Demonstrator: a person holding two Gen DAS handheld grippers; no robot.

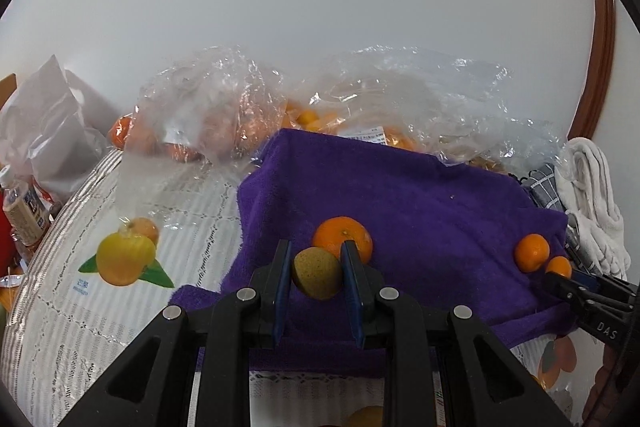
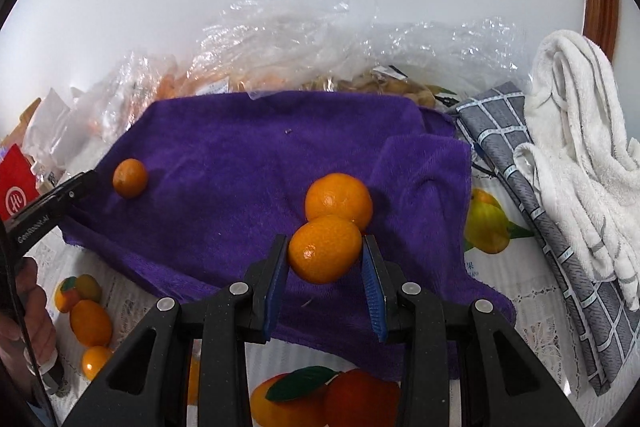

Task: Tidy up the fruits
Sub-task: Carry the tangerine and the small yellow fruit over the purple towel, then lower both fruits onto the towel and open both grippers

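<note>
A purple towel [image 1: 420,195] [image 2: 240,155] is spread on the table. My left gripper [image 1: 316,251] is shut on a small greenish-brown round fruit [image 1: 316,273], held just above the towel's near edge. An orange mandarin [image 1: 344,237] [image 2: 129,177] lies on the towel right behind it. My right gripper [image 2: 325,243] is shut on a small orange fruit [image 2: 325,249] [image 1: 559,266] above the towel. A second mandarin [image 2: 339,201] [image 1: 531,253] rests on the towel directly behind that one. Each gripper shows at the edge of the other's view: left gripper [image 2: 86,181], right gripper [image 1: 560,281].
Clear plastic bags [image 1: 208,115] [image 2: 288,39] with more orange fruit line the back by the wall. A white towel [image 2: 580,147] and a grey checked cloth [image 2: 532,207] lie to the right. A bottle [image 1: 24,211] stands at the left. The tablecloth [image 1: 80,307] carries fruit prints. A hand [image 2: 36,307] grips the left tool.
</note>
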